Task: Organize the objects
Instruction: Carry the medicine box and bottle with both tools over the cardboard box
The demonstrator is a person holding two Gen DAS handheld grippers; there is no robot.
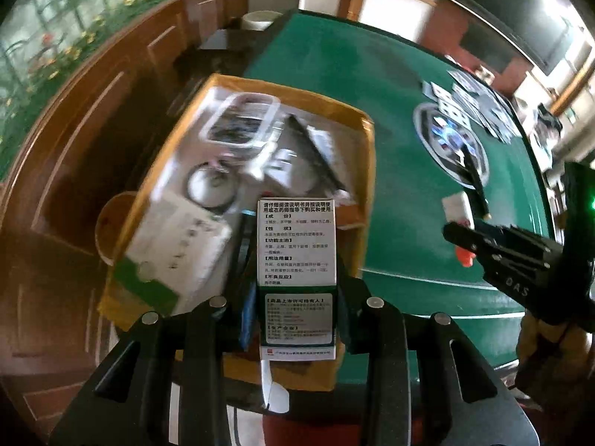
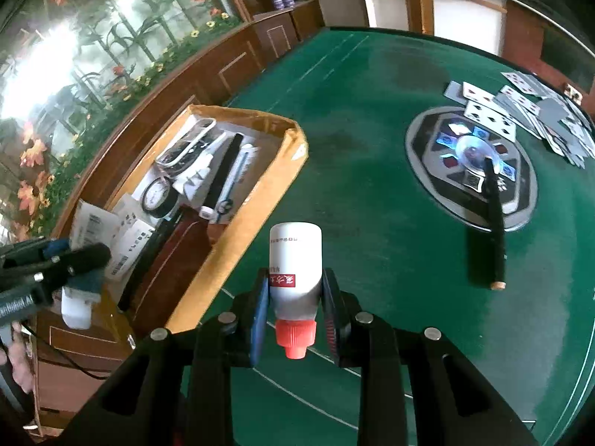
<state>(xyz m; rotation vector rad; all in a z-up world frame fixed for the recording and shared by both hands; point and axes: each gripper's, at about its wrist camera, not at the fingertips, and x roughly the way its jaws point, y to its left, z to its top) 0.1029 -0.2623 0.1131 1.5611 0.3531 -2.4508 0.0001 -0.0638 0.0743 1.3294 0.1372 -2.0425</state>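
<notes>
My left gripper [image 1: 297, 308] is shut on a white and green medicine box [image 1: 296, 260] and holds it over the near end of the cardboard box [image 1: 368, 171]. My right gripper [image 2: 295, 297] is shut on a white bottle with a red cap [image 2: 295, 260], held above the green table [image 2: 372, 148] just right of the cardboard box [image 2: 256, 208]. The right gripper with the bottle also shows at the right of the left wrist view [image 1: 465, 238]. The left gripper shows at the left edge of the right wrist view [image 2: 74, 260].
The cardboard box holds a clear lidded container [image 1: 241, 119], a tape roll [image 2: 158, 197], a black stick, papers and a white packet [image 1: 178, 245]. A black stick [image 2: 496, 230] lies across the round centre panel [image 2: 472, 171]. Playing cards [image 2: 528, 111] are spread at the far right. Wooden cabinets stand left.
</notes>
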